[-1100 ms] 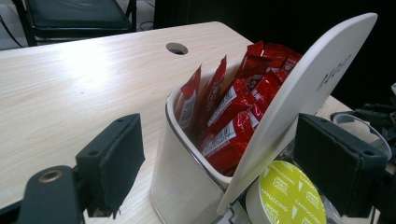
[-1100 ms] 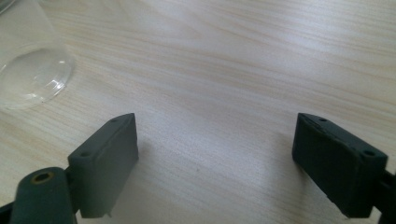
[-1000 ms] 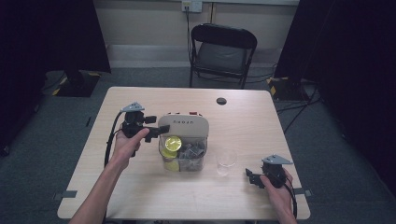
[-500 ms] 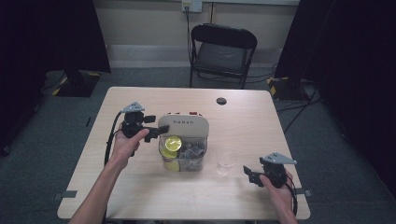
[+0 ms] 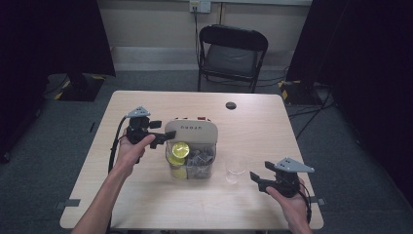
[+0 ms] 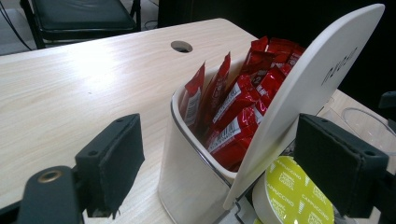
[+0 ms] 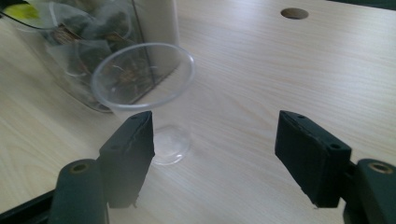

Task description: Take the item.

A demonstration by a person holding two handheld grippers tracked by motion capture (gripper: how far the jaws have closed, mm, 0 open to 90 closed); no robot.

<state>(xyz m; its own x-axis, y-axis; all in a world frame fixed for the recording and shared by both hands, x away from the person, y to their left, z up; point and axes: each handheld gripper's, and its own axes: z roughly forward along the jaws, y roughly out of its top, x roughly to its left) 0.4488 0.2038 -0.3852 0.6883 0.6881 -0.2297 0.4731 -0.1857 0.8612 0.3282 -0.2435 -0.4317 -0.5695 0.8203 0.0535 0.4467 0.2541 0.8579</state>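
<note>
The right hand-held gripper (image 5: 259, 179) has just pulled back from the plastic cup (image 5: 236, 168), jaws narrowing and empty. The cup stands free beside the box (image 5: 191, 152), whose lid (image 5: 191, 131) the left hand-held gripper (image 5: 160, 132) holds, half-open.

grippers (image 5: 165, 138) 2 | organizer box (image 5: 191, 130) 1 | clear cup (image 5: 236, 168) 1 | chair (image 5: 233, 54) 1 | red sachets (image 6: 243, 105) perhaps 8

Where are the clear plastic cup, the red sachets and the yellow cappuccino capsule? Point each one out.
clear plastic cup (image 7: 144, 79): right gripper view, on its near wall just under the rim.
red sachets (image 6: 243, 100): left gripper view, on the middle of the bunch in the container.
yellow cappuccino capsule (image 6: 294, 196): left gripper view, on its printed lid.
</note>
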